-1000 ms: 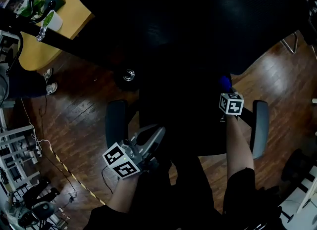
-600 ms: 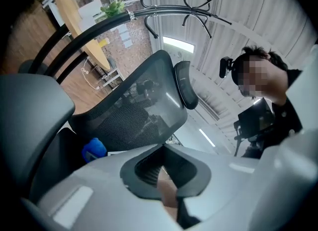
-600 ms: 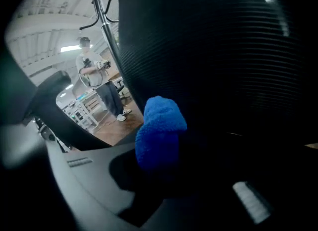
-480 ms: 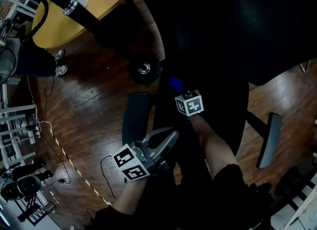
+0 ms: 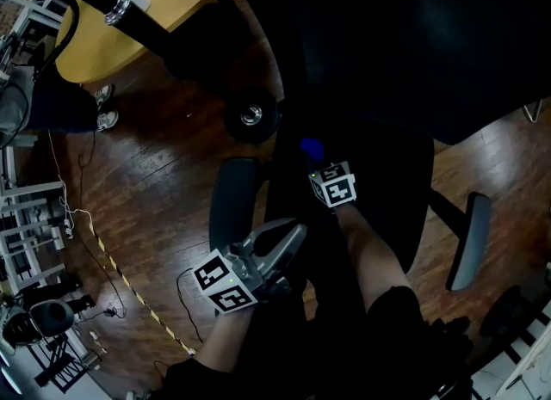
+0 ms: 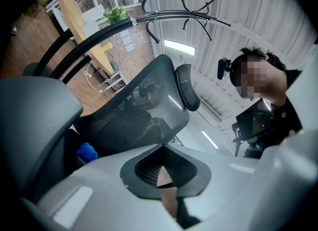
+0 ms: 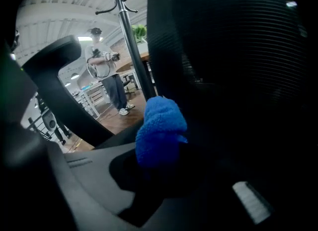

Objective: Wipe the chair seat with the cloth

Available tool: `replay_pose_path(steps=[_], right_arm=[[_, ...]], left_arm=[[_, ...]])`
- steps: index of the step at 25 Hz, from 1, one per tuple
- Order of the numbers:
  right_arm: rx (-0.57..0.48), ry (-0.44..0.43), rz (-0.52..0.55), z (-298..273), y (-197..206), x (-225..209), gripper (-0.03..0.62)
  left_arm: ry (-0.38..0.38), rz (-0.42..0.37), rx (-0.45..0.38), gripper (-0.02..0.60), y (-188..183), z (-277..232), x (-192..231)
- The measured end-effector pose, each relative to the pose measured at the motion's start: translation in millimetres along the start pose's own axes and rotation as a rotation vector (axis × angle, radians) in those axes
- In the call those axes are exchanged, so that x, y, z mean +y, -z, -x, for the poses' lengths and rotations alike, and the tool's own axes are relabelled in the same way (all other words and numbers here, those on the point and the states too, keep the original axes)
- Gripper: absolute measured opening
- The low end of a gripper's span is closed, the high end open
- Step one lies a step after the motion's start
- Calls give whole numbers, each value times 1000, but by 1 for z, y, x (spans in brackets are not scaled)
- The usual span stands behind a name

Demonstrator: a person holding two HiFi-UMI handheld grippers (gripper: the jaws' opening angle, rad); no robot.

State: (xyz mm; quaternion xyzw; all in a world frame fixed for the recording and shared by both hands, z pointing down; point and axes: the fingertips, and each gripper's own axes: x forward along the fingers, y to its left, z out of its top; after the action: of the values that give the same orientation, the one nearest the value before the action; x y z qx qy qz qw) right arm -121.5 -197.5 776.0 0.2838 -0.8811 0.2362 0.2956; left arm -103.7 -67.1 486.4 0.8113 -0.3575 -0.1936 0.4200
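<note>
Clamping the blue cloth (image 7: 160, 131) between its jaws, the right gripper (image 5: 316, 161) was over the rear left part of the seat (image 5: 379, 209), close to the backrest (image 5: 387, 46). The cloth bulged out past the jaw tips toward the backrest. Whether it pressed on the seat could not be told, the area being too dark. The left gripper (image 5: 289, 238) was held lower, near the seat's front left edge and just beside the left armrest (image 5: 232, 205), tilted upward toward the backrest. Its jaws stood together with nothing between them. The right armrest (image 5: 469, 239) was well apart from both grippers. A caster (image 5: 251, 116) rested on the wood floor (image 5: 164, 175) beyond the left armrest, and a yellow table (image 5: 155, 7) stood farther off. A coat stand (image 7: 128, 36) rose in the background.
</note>
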Motion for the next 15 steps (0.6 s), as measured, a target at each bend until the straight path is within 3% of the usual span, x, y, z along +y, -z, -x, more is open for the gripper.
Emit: replay_pose_path(steps=[11, 15], right_arm=[[130, 371, -136, 153, 100, -181, 37], [87, 480, -177, 217, 103, -224, 37]], left_arm=[[68, -5, 99, -8, 34, -47, -22], [95, -1, 114, -8, 42, -60, -29]])
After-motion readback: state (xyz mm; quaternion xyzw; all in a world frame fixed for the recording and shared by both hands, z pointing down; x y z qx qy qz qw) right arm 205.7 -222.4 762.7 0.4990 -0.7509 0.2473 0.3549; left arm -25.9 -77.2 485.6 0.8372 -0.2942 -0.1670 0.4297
